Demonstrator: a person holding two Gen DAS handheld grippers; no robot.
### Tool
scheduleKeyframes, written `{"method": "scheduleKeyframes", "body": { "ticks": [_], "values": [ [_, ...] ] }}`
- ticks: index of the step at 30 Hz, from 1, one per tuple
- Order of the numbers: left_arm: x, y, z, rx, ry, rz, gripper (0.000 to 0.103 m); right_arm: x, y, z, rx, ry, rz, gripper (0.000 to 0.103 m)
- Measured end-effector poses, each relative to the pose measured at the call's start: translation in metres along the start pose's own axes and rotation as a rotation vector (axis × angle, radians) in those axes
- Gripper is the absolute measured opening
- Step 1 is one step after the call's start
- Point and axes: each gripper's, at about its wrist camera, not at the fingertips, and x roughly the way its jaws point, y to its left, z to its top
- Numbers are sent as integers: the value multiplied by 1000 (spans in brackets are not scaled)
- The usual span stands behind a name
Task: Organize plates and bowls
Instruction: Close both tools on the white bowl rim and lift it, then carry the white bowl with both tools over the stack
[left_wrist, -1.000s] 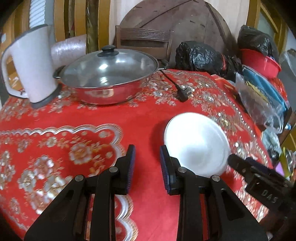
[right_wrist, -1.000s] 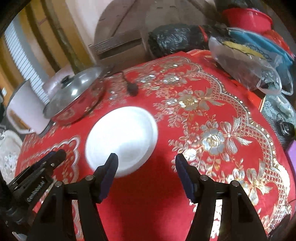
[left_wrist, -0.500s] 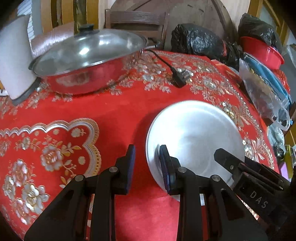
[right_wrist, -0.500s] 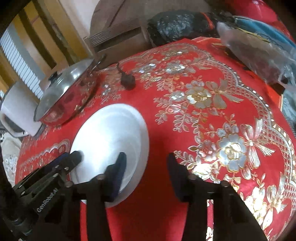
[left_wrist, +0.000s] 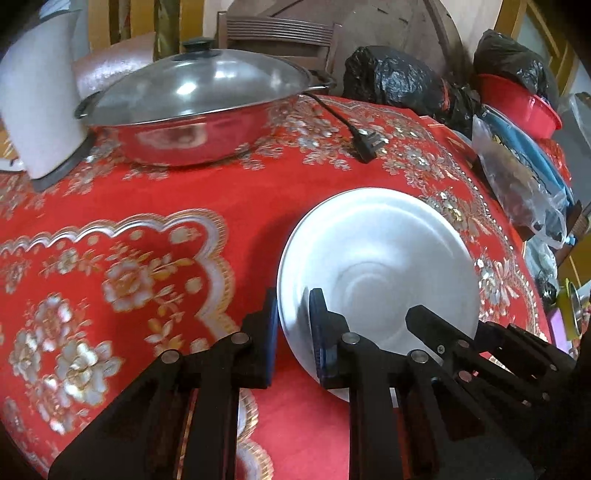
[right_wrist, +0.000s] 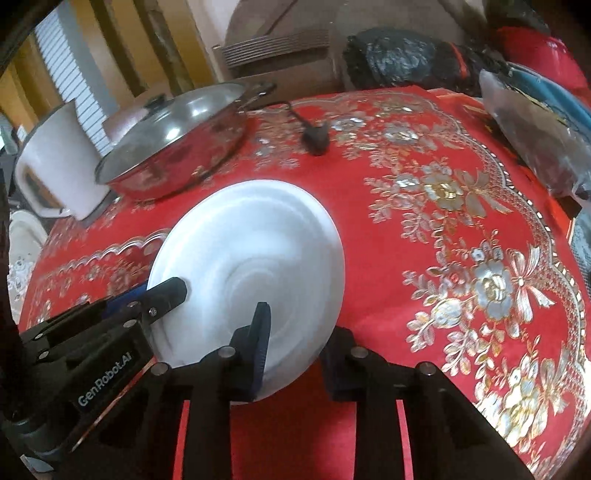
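Observation:
A white plate (left_wrist: 380, 258) lies on the red patterned tablecloth (left_wrist: 147, 206); it also shows in the right wrist view (right_wrist: 251, 258). My left gripper (left_wrist: 293, 332) straddles the plate's near left rim, one finger outside and one over the plate, jaws narrowly apart. My right gripper (right_wrist: 299, 347) straddles the plate's near right rim, left finger above the plate, right finger beyond the edge, jaws open. Each gripper shows in the other's view, the right one in the left wrist view (left_wrist: 424, 317) and the left one in the right wrist view (right_wrist: 162, 295).
A lidded steel wok (left_wrist: 199, 110) and a white kettle (left_wrist: 37, 107) stand at the back left. A black plug and cord (left_wrist: 365, 147) lie behind the plate. Black bags (left_wrist: 399, 85), a red basin (left_wrist: 524, 107) and a plastic bag (left_wrist: 524, 184) crowd the right edge.
Both grippers have moved forward to the plate and now straddle its near rim from each side. The right gripper's jaws have narrowed.

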Motion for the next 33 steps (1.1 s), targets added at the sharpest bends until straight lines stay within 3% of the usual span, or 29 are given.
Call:
{"method": "scheduleKeyframes", "body": {
  "ticks": [21, 33],
  "values": [
    [-91, 92, -63, -86, -81, 129, 16, -26, 108, -47, -179, 24, 155, 27],
    [-137, 148, -112, -189, -117, 205, 16, -34, 168, -76, -300, 50, 235, 28]
  ]
}}
